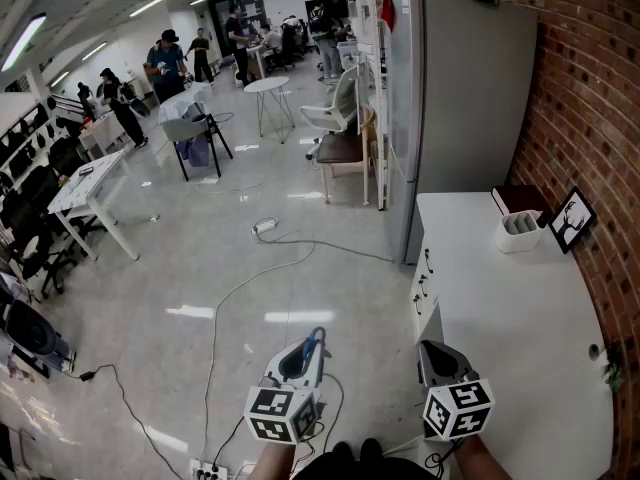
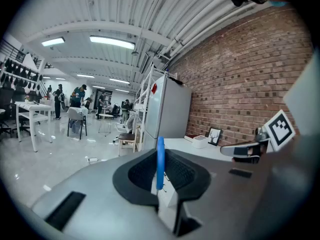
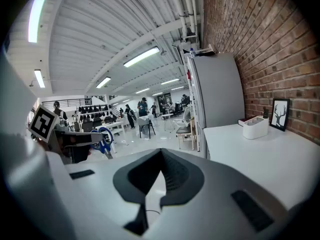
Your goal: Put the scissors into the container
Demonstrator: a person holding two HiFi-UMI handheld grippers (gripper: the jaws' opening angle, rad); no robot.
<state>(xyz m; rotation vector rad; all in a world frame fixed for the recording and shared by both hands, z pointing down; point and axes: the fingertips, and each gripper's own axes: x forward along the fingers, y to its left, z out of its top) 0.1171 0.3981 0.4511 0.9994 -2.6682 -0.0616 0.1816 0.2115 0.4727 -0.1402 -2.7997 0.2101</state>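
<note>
My left gripper (image 1: 314, 348) is low in the head view, over the floor, and is shut on the blue-handled scissors (image 1: 320, 335). In the left gripper view the blue handle (image 2: 160, 161) stands upright between the pads. The right gripper view also catches the scissors (image 3: 103, 139), off to its left. My right gripper (image 1: 432, 352) hovers at the near edge of the white counter (image 1: 520, 338), shut, with nothing between its jaws (image 3: 161, 152). The white container (image 1: 519, 232) stands at the counter's far end by the brick wall, well ahead of both grippers.
A framed picture (image 1: 573, 218) and a dark book (image 1: 518, 199) sit by the container. A tall grey fridge (image 1: 455, 108) stands behind the counter. Cables (image 1: 250, 278) trail over the floor on the left. Desks, chairs and people are far off.
</note>
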